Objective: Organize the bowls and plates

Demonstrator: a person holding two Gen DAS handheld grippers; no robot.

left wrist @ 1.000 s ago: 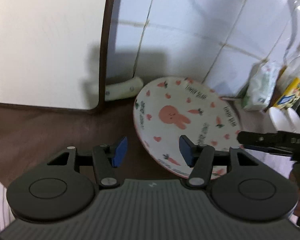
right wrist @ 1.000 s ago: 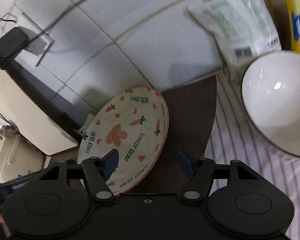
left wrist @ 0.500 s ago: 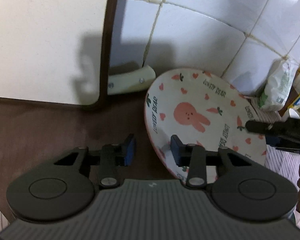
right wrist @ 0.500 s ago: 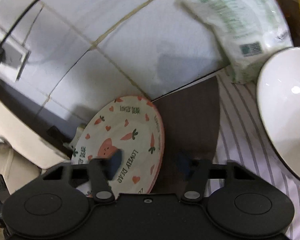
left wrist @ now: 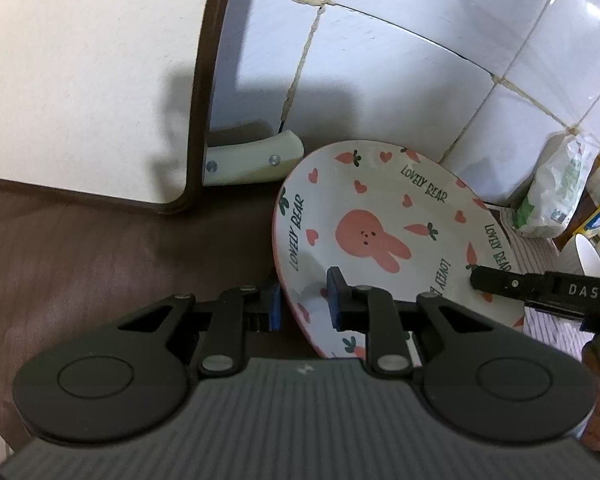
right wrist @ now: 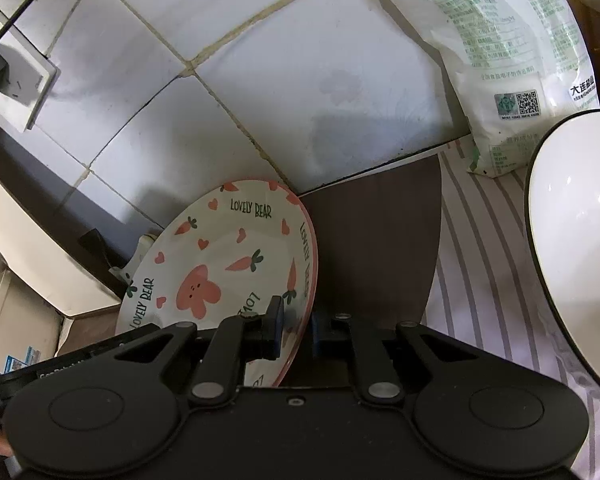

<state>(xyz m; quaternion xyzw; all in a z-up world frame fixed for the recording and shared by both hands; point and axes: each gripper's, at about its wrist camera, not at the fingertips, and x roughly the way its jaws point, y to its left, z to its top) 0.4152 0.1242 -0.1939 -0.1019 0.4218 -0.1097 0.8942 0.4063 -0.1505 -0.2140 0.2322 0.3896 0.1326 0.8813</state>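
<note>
A white plate with a pink bunny, carrots and "LOVELY BEAR" lettering (left wrist: 380, 224) leans tilted against the tiled wall; it also shows in the right wrist view (right wrist: 228, 256). My left gripper (left wrist: 304, 304) is shut on the plate's lower left rim, one pad on each face. My right gripper (right wrist: 296, 328) is shut on the plate's right rim, and its finger shows in the left wrist view (left wrist: 500, 280). A white bowl (right wrist: 576, 248) with a dark rim sits at the right.
A white cutting board with a brown edge (left wrist: 84, 80) leans on the wall at left, a cream knife handle (left wrist: 252, 158) behind it. A salt bag (right wrist: 488, 52) leans on the tiles. A striped cloth (right wrist: 488, 264) covers the brown counter (right wrist: 372, 248).
Both grippers have moved in to the plate and shut on its rim, the left on the lower left edge and the right on the right edge.
</note>
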